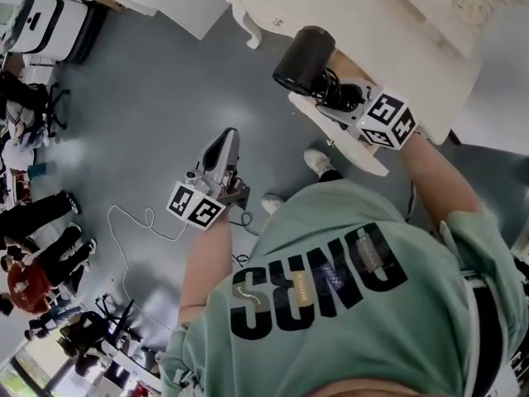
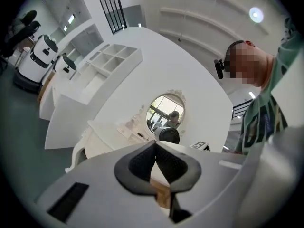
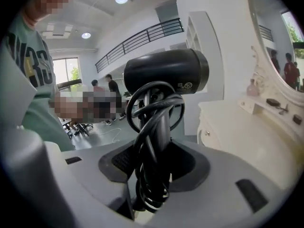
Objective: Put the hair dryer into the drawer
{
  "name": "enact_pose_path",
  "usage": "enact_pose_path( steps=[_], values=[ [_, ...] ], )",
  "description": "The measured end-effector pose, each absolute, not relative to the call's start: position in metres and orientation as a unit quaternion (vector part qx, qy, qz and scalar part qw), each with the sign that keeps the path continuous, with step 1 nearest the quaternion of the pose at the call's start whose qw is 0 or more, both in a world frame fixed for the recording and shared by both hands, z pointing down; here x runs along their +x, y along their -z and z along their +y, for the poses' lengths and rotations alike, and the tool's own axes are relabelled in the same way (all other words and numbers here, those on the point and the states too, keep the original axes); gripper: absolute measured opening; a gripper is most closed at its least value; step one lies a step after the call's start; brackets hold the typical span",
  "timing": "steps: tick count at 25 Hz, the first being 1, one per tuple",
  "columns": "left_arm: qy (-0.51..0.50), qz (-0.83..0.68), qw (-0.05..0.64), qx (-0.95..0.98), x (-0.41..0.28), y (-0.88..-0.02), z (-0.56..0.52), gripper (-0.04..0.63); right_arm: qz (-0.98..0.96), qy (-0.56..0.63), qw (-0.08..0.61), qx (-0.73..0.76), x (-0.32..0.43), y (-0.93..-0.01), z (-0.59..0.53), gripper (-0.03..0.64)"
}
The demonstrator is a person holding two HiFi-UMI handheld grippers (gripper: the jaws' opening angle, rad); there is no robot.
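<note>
Light is bright and even indoors, mostly from round ceiling lamps plus a window, and both clip to white. In the head view the grey floor carries a pale diffuse sheen, and shadows are weak with soft edges. Both gripper views are fisheye, with black vignette corners and straight lines bowing near the rim. We see the fingers go soft close to the lens, while the hair dryer stays sharp with a dull highlight along its barrel. White walls sit near clipping.
</note>
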State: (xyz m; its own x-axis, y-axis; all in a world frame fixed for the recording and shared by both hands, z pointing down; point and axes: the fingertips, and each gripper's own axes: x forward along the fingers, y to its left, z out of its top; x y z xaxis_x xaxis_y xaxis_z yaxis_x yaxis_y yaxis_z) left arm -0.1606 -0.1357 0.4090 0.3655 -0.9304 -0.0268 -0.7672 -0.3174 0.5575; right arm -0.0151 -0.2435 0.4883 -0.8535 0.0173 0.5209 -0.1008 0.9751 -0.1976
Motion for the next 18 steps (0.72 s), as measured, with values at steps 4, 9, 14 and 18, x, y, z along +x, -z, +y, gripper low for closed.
enact_pose_path(
  steps=[4,9,14,18],
  values=[
    [0.164,-0.489,0.267,0.814,-0.102,-0.438,-0.194,0.005,-0.935,-0.138,0.321,0.062,0.047,-0.547,-0.273,0.173],
    [0.145,-0.457,0.296,0.826,-0.042,-0.486,-0.246,0.005,-0.906,-0.173,0.378,0.074,0.098,-0.63,-0.292,0.173],
    [0.132,-0.442,0.317,0.829,-0.019,-0.504,-0.257,0.005,-0.876,-0.19,0.437,0.072,0.122,-0.685,-0.288,0.173],
    [0.124,-0.443,0.328,0.825,-0.016,-0.521,-0.261,0.005,-0.854,-0.203,0.475,0.058,0.132,-0.722,-0.283,0.173]
  ],
)
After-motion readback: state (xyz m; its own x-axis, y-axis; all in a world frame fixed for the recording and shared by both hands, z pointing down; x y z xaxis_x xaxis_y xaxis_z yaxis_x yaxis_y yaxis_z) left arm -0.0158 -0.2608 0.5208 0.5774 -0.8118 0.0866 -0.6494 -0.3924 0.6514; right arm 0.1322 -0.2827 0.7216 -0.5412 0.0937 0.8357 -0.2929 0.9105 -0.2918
